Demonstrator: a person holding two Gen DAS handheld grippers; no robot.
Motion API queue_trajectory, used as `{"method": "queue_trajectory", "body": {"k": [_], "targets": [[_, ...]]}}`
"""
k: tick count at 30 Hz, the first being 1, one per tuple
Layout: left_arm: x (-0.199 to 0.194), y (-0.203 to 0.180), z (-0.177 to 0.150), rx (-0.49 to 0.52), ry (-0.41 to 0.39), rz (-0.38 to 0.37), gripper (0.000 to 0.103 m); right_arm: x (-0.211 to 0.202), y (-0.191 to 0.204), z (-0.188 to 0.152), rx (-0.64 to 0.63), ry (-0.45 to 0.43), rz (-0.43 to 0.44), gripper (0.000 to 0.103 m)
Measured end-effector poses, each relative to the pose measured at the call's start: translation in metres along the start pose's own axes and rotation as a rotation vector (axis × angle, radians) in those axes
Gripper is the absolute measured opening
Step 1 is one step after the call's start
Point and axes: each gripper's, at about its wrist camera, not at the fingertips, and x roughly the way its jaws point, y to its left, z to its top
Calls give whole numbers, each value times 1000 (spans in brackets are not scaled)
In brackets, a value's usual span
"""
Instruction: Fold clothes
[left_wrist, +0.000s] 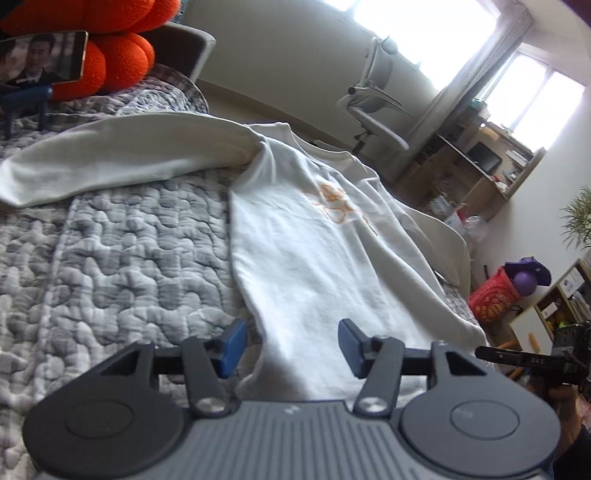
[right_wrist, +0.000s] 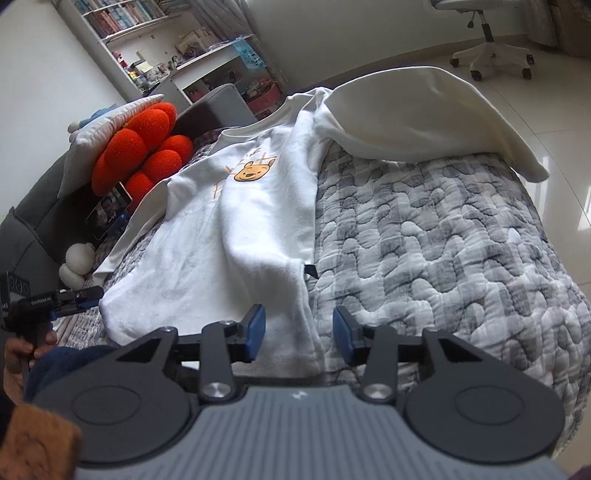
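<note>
A white long-sleeved shirt (left_wrist: 314, 251) with an orange bear print (right_wrist: 250, 171) lies face up on a grey quilted bed (left_wrist: 129, 251). One cream sleeve (left_wrist: 110, 155) is spread out to the left, the other sleeve (right_wrist: 424, 110) toward the bed's right edge. My left gripper (left_wrist: 291, 341) hovers at the hem's left part, jaws open, with cloth lying between the blue pads and untouched by them. My right gripper (right_wrist: 300, 332) stands open over the hem's right corner in the same way. Each gripper also shows at the edge of the other's view: the right gripper (left_wrist: 484, 352) and the left gripper (right_wrist: 94, 295).
An orange plush cushion (right_wrist: 144, 155) and a phone on a blue stand (left_wrist: 40, 55) sit at the head of the bed. A white plush toy (right_wrist: 77, 262) lies beside them. An office chair (left_wrist: 376, 96), a desk and a red bag (left_wrist: 495, 299) stand on the floor beyond the bed.
</note>
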Motion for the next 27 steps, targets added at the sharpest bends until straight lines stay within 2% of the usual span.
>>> {"method": "queue_trajectory", "body": {"k": [1, 2, 3, 5, 9, 14, 16, 18, 21, 24, 27], "targets": [[4, 1, -1, -10, 9, -14, 38, 2, 3, -1, -27, 1, -1, 45], [8, 1, -1, -14, 20, -8, 21, 3, 7, -2, -59, -3, -14, 35], [11, 1, -2, -17, 32, -3, 4, 5, 9, -2, -65, 0, -18, 9], [10, -2, -1, -33, 44, 13, 4, 1, 7, 2, 4, -6, 32, 8], [-26, -21, 15, -53, 3, 6, 4, -31, 5, 21, 138, -106, 167, 7], [-72, -72, 17, 49, -20, 51, 4, -74, 18, 41, 206, -163, 266, 7], [-77, -75, 13, 44, -11, 64, 4, -77, 18, 41, 221, -152, 249, 7], [-66, -61, 14, 1, 9, 96, 4, -61, 9, 41, 263, -113, 201, 7], [-30, -27, 23, -106, 64, 131, 4, -37, -5, 40, 326, -54, 130, 8], [-4, -11, 31, -166, 87, 139, 6, -16, -21, 48, 358, -34, 74, 8], [11, -5, 31, -165, 116, 151, 8, -6, -34, 50, 391, -13, 51, 10]]}}
